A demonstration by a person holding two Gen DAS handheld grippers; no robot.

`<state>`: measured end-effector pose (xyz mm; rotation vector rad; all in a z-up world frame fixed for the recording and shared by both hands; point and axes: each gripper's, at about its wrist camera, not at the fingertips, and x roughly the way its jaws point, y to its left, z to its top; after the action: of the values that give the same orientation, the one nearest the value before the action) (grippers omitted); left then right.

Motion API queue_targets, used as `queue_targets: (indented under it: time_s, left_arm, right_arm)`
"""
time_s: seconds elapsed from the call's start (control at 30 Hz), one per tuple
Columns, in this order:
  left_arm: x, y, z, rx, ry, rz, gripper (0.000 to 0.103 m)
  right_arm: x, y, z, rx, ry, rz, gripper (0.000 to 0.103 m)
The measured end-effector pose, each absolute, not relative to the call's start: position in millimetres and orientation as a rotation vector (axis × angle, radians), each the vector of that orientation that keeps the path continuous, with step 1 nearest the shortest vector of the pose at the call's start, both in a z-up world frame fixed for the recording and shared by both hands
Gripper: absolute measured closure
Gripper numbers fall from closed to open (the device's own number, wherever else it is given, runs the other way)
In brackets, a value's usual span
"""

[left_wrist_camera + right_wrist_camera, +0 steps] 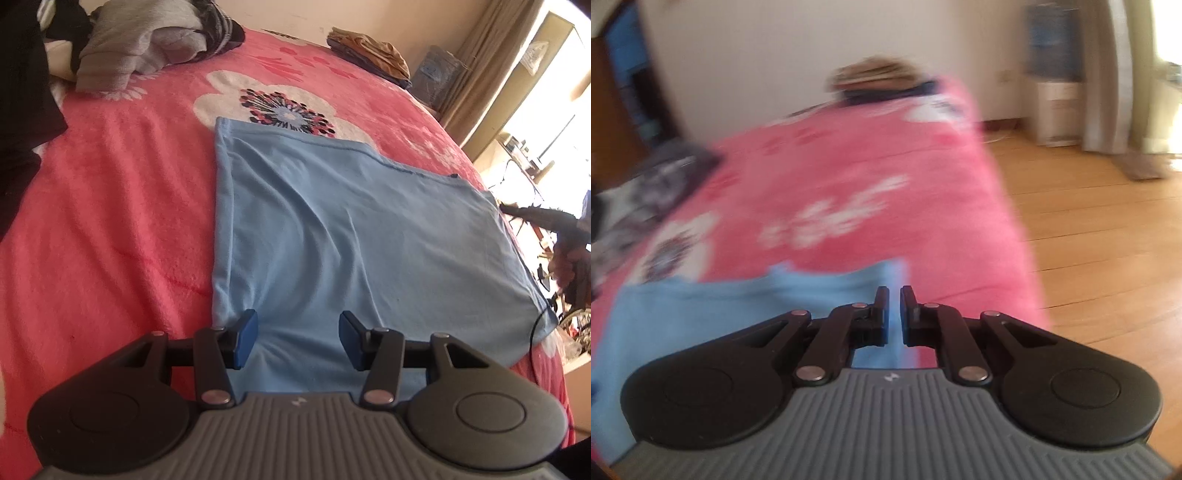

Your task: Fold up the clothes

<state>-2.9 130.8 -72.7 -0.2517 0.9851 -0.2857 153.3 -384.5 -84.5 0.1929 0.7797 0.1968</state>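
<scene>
The light blue garment (332,236) lies spread flat on the bed, on top of a pink blanket (110,221) with a flower pattern. It is already folded into a rough rectangle, with soft wrinkles running across its middle and a straight hem along its far edge. That far edge touches the large white flower with a dark centre (284,110) printed on the blanket.

The left claw (298,338) hovers low over the near edge of the garment, its two blue-padded fingers (245,338) spread wide apart and holding nothing; blue cloth shows between them. The right claw (894,314) is over the right corner of the garment (738,314), near the side of the bed. Its black fingers stand close, with only a narrow gap, and I see nothing caught between them. The right wrist view is blurred. In the left wrist view, the right claw's tip (532,212) and a hand (569,266) appear just beside the right edge of the garment.

Beyond the garment, at the far side of the bed, a stack of folded clothes (373,51) rests near the wall. To the far left of the garment lies a heap of grey and dark clothes (147,40). To the right of the bed is a wooden floor (1100,229).
</scene>
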Motion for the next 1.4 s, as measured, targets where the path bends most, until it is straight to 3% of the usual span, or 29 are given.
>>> queue_targets:
  time_s: [0.13, 0.23, 0.57, 0.73, 0.9, 1.0, 1.1, 1.23, 1.4]
  left_arm:
    - [-6, 131, -70, -0.243, 0.971, -0.264, 0.053]
    - [-10, 131, -66, -0.225, 0.957, -0.239, 0.052]
    - [-5, 108, -45, -0.077, 0.822, -0.293, 0.047]
    - [10, 69, -67, 0.049, 0.855, -0.409, 0.047]
    - [17, 99, -72, 0.072, 0.852, -0.275, 0.055]
    - [22, 134, -64, 0.034, 0.856, -0.123, 0.049]
    - [21, 149, -52, -0.006, 0.816, -0.051, 0.050]
    - [21, 116, -41, 0.015, 0.755, -0.178, 0.048]
    - [39, 50, -68, 0.151, 0.791, -0.316, 0.047]
  right_arm:
    - [160, -383, -94, 0.249, 0.799, 0.181, 0.102]
    - [147, -387, -76, 0.256, 0.722, 0.086, 0.096]
    - [77, -240, -60, 0.053, 0.782, 0.614, 0.096]
    - [51, -215, -71, 0.072, 0.831, 0.658, 0.096]
    - [51, -246, -81, 0.079, 0.828, 0.541, 0.098]
    - [45, -287, -77, 0.106, 0.815, 0.398, 0.096]
    - [39, -320, -74, 0.145, 0.795, 0.287, 0.096]
    - [37, -311, -74, 0.159, 0.758, 0.350, 0.096]
    - [48, -289, -79, 0.110, 0.749, 0.424, 0.096]
